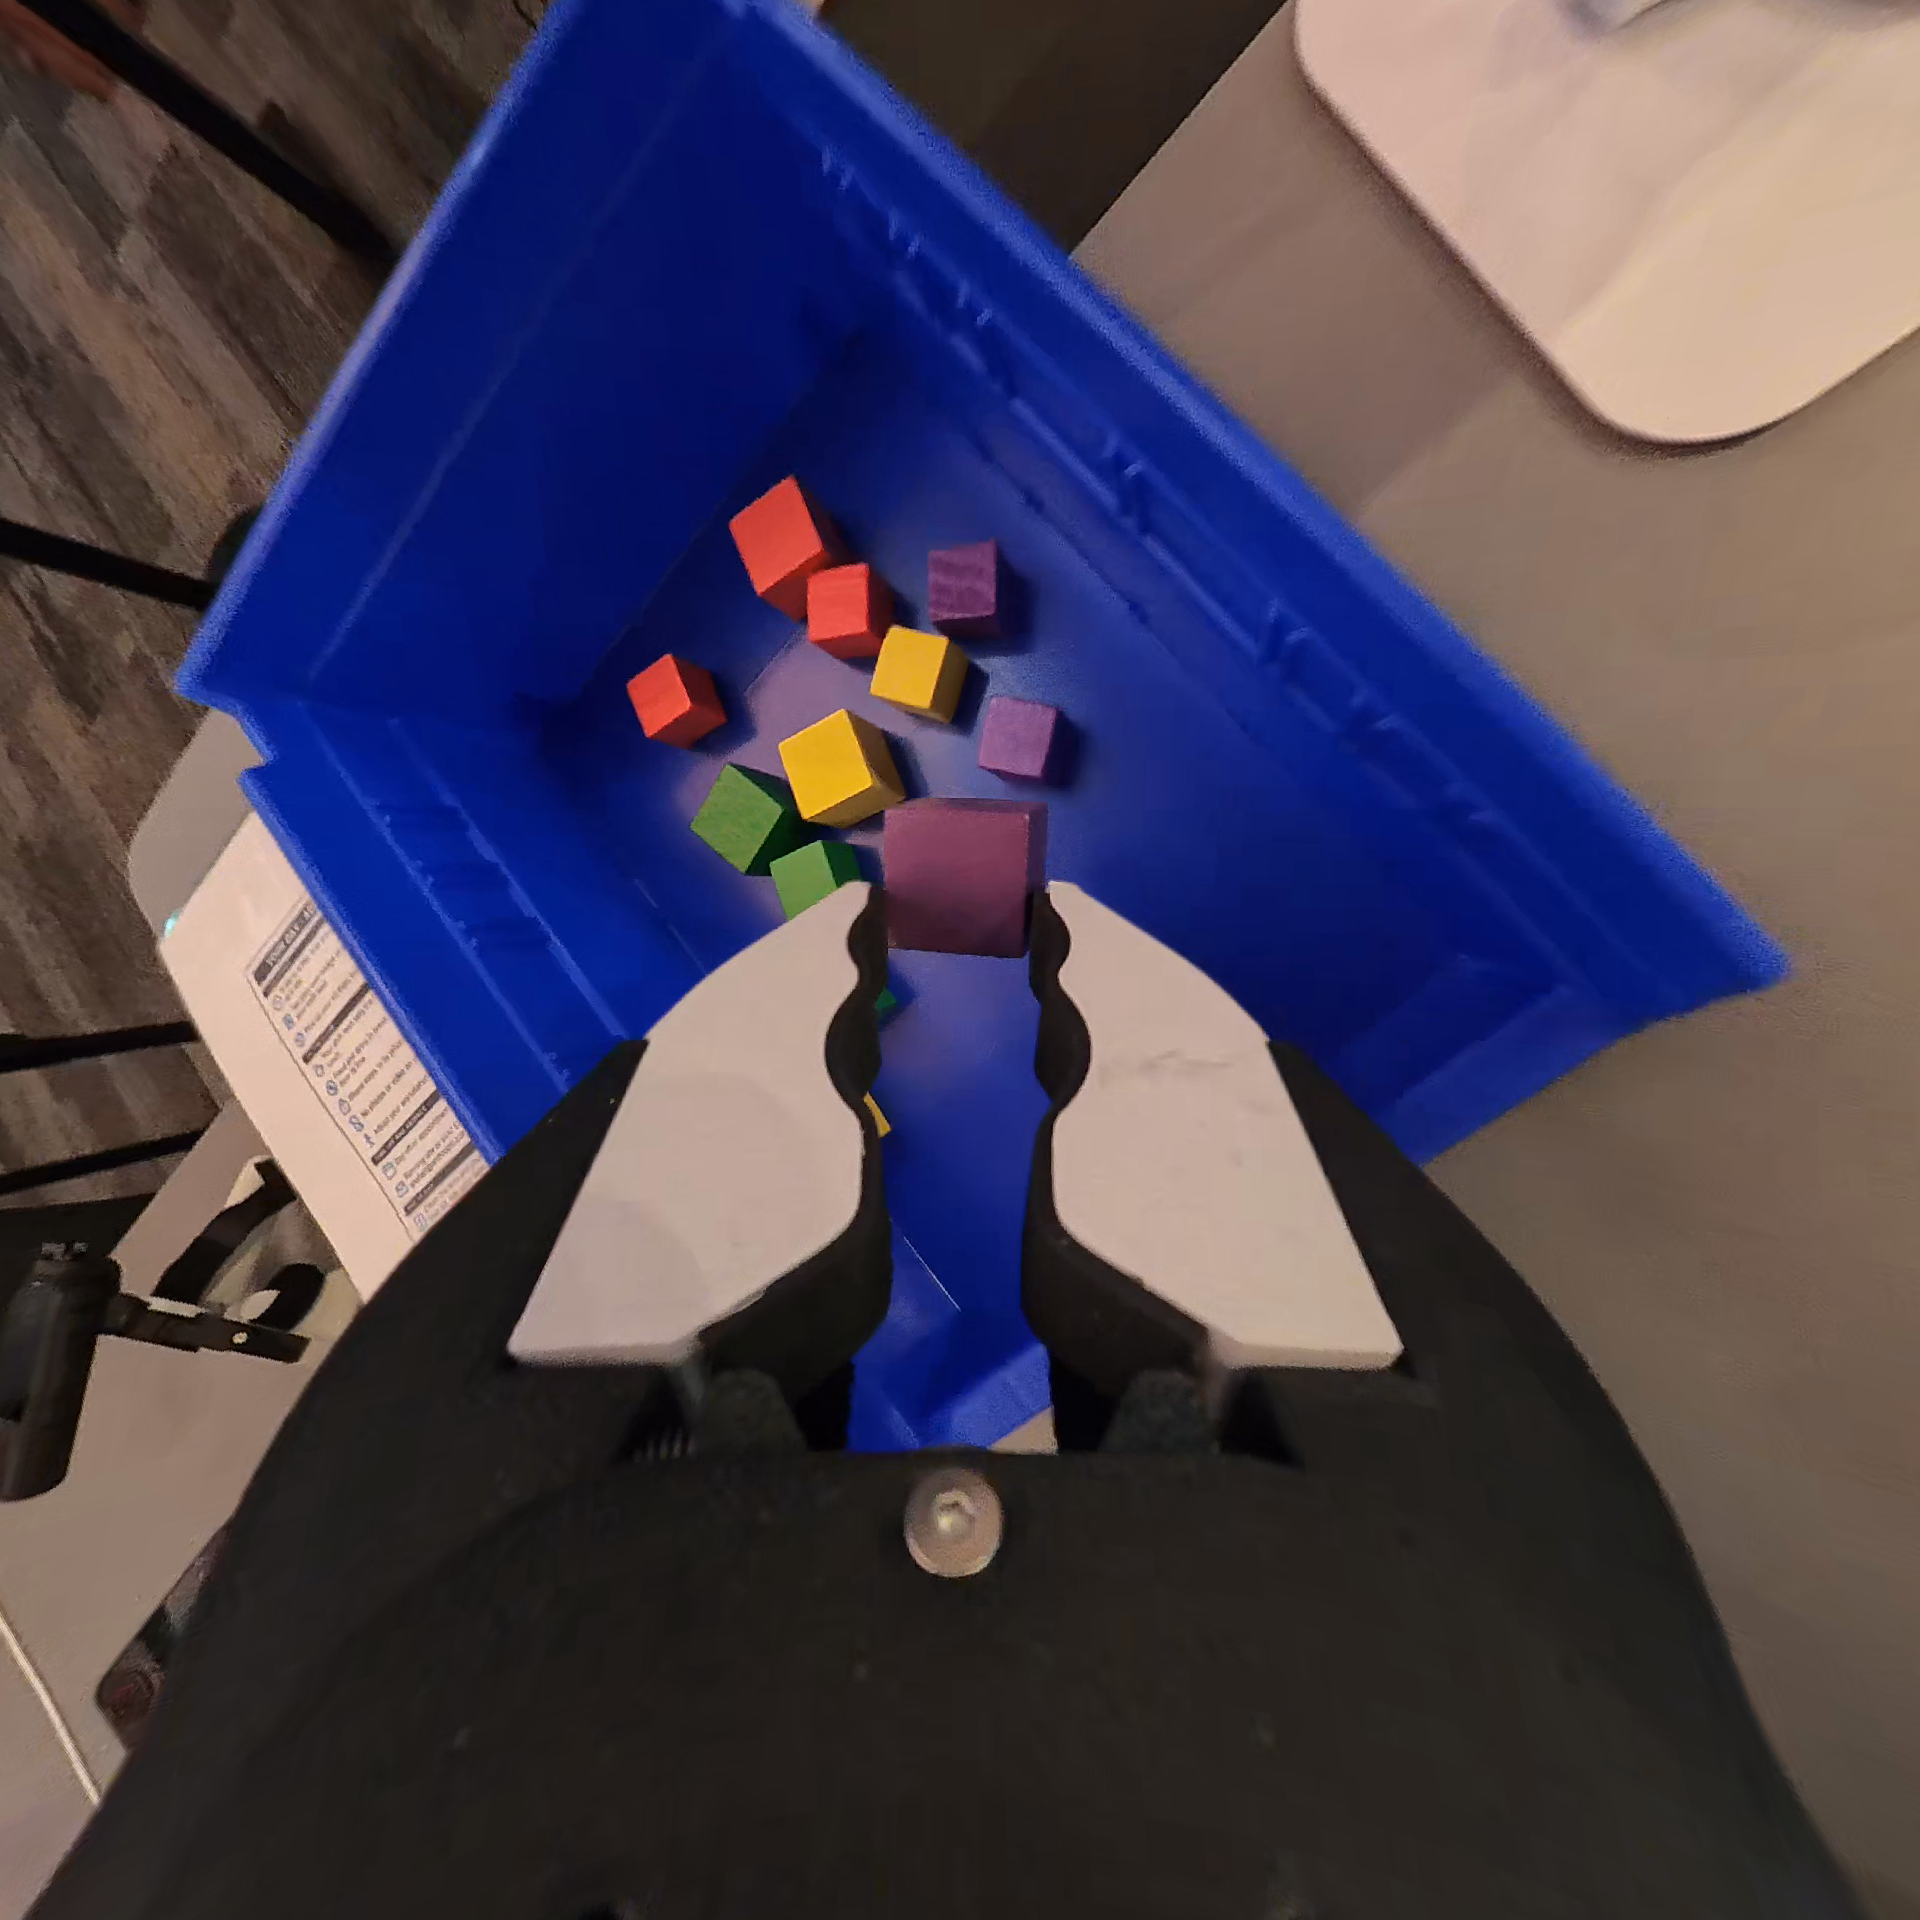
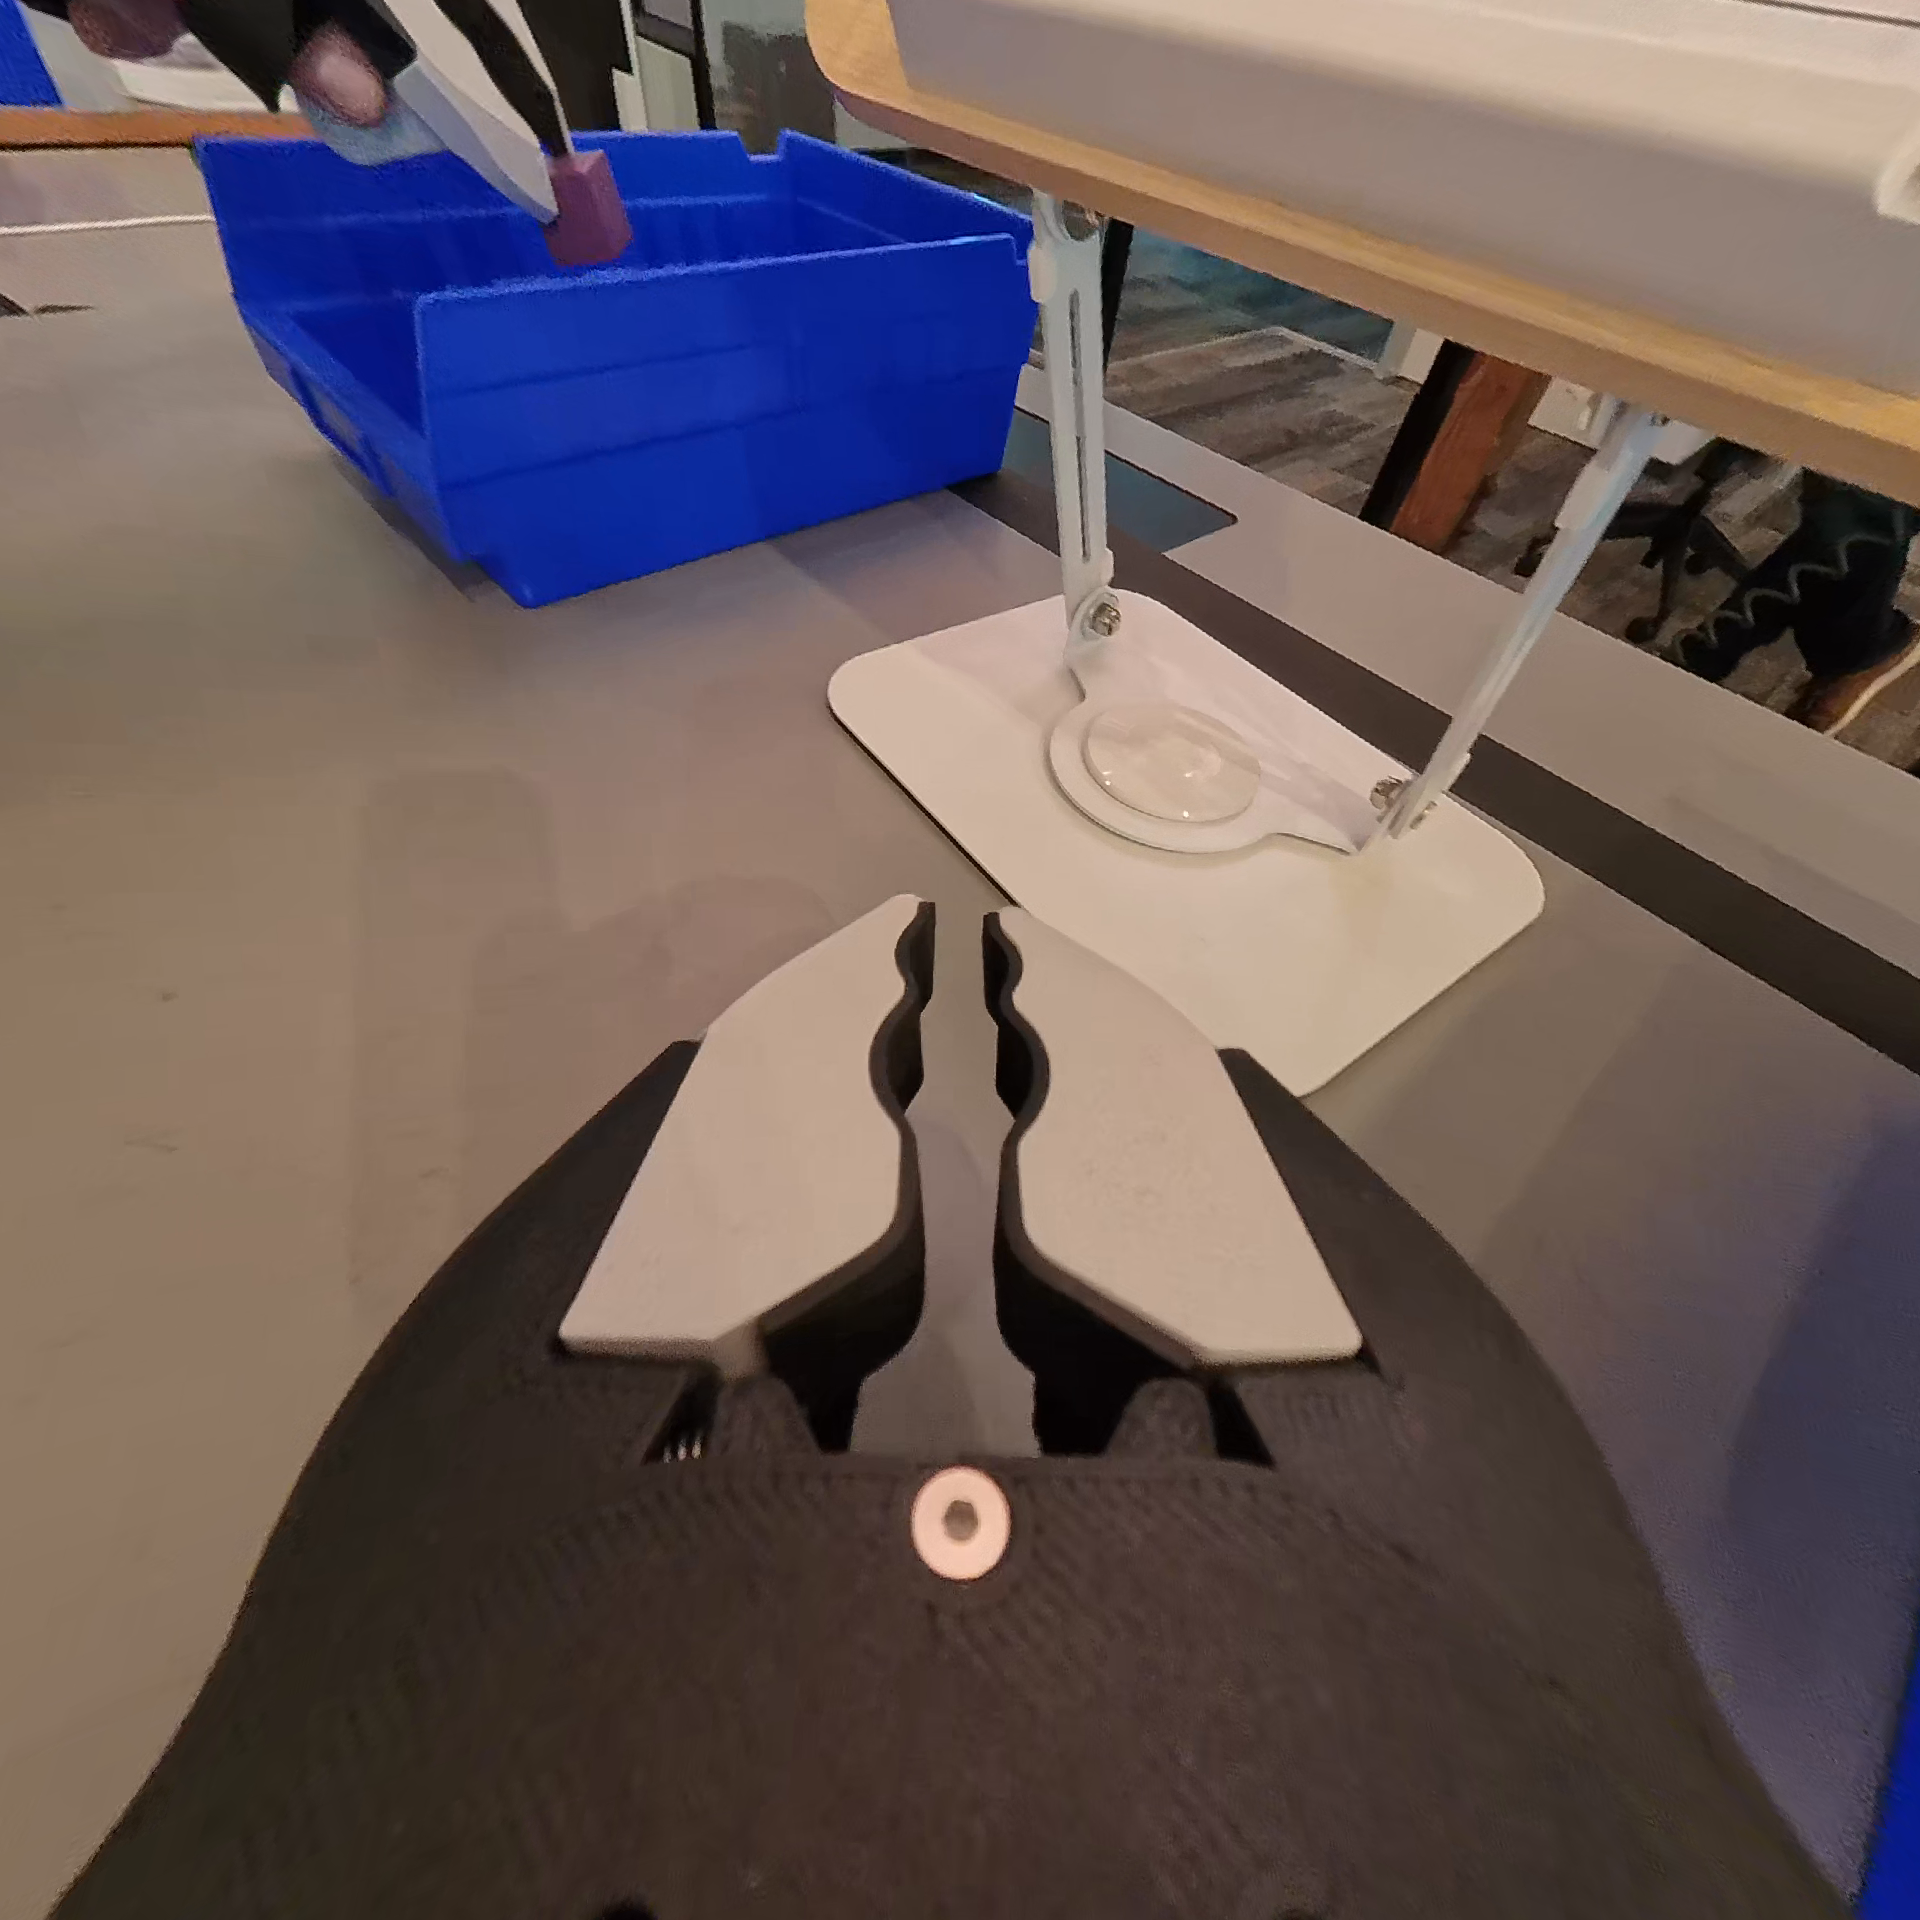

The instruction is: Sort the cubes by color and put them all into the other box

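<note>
My left gripper [image 1: 958,902] is shut on a purple cube [image 1: 961,878] and holds it above the blue box [image 1: 582,343]. On the box floor lie three red cubes [image 1: 784,540], two yellow cubes [image 1: 840,767], two green cubes [image 1: 740,816] and two more purple cubes [image 1: 1016,736]. Bits of a green and a yellow cube peek out beside my left finger. In the right wrist view the same box [image 2: 717,416] stands far left, with the left gripper [image 2: 540,197] holding the purple cube [image 2: 589,213] over it. My right gripper [image 2: 958,920] is nearly shut and empty, low over the grey table [image 2: 416,831].
A white stand base [image 2: 1226,914] with two slanted legs carries a wooden shelf [image 2: 1351,281] at the right. The same base [image 1: 1621,208] shows beyond the box in the left wrist view. A white device with a printed label [image 1: 343,1049] sits left of the box. A blue edge [image 2: 1896,1766] shows at far right. Across from one pair of fingers to the other is roughly 35 centimetres.
</note>
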